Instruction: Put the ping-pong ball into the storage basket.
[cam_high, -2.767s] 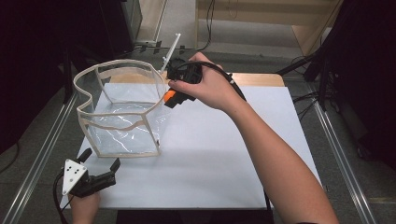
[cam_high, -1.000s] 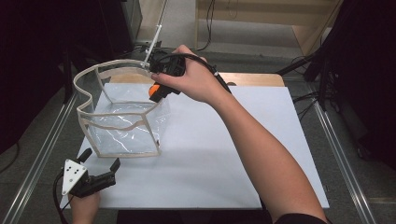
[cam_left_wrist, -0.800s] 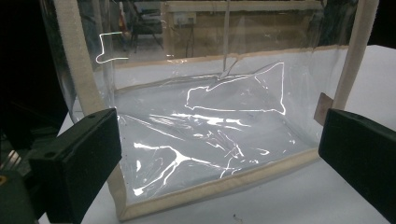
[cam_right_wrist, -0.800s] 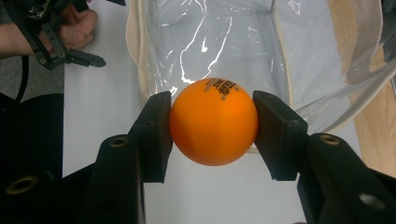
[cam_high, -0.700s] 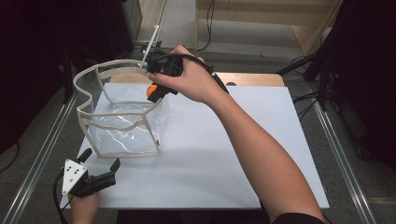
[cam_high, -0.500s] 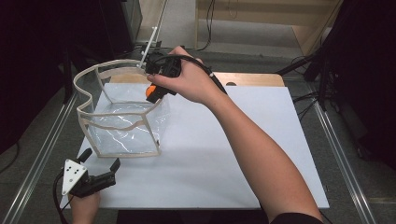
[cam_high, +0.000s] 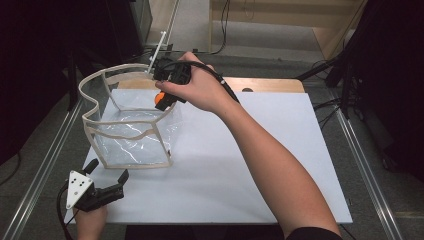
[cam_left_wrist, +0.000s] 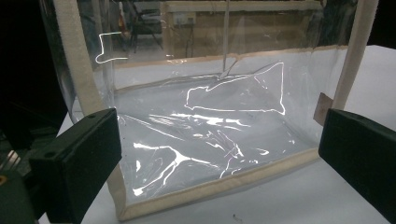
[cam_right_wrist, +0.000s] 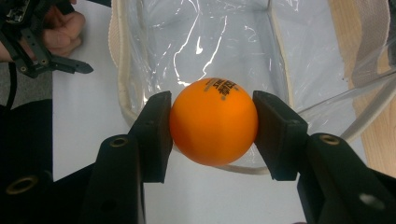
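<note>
Right gripper view: right claw (cam_right_wrist: 212, 128) grips one orange ball (cam_right_wrist: 213, 122); left claw (cam_high: 106, 175) open, one clear bag (cam_high: 131, 142)

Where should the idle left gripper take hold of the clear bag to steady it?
Judging by its pose, the left gripper could best pinch the clear bag at its stiff beige near corner edge, coming from the person's side: that upright trim faces the open jaws, while the film panels look slack.

Bag (cam_high: 131, 131) on the left half of the mat (cam_high: 240, 165), mouth up, toward the far edge. Ball (cam_high: 160, 98) between the jaws of the right gripper (cam_high: 162, 100), just above the bag's far right rim. Left gripper (cam_high: 102, 190) at the mat's near left corner, just before the bag, apart from it. Table (cam_high: 270, 84) behind the mat.
</note>
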